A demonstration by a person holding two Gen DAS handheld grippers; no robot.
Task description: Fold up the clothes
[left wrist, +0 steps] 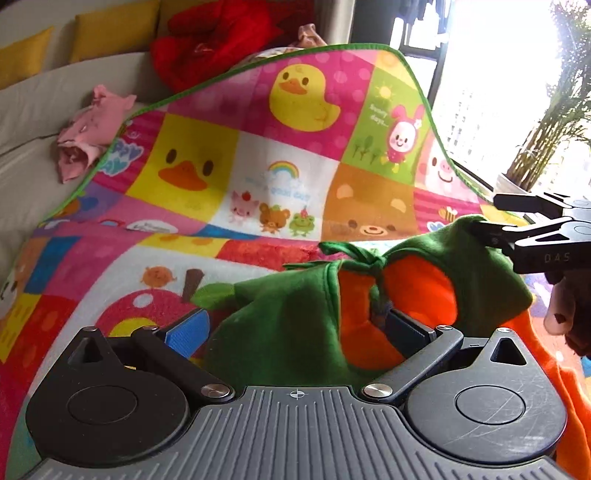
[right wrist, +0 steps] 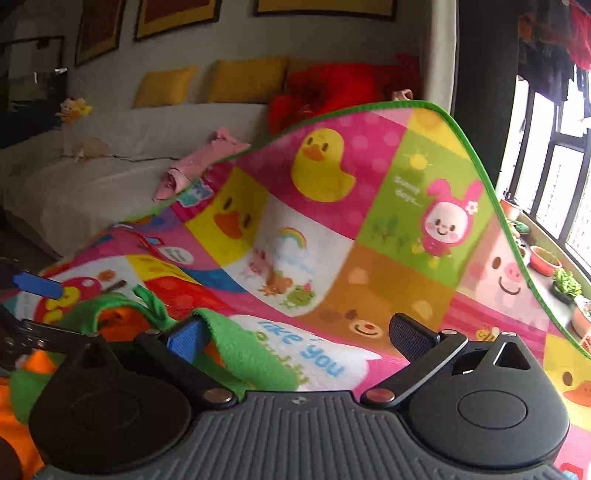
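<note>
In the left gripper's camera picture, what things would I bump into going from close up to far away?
Left gripper → green and orange garment → cartoon animal blanket → pink clothes → red clothes → yellow cushions.

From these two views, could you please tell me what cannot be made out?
- Garment: its lower part is hidden behind the left gripper in the left view.
- Right gripper: cut off by the left view's right edge.
- Red pile: partly hidden behind the blanket in the right view.
</note>
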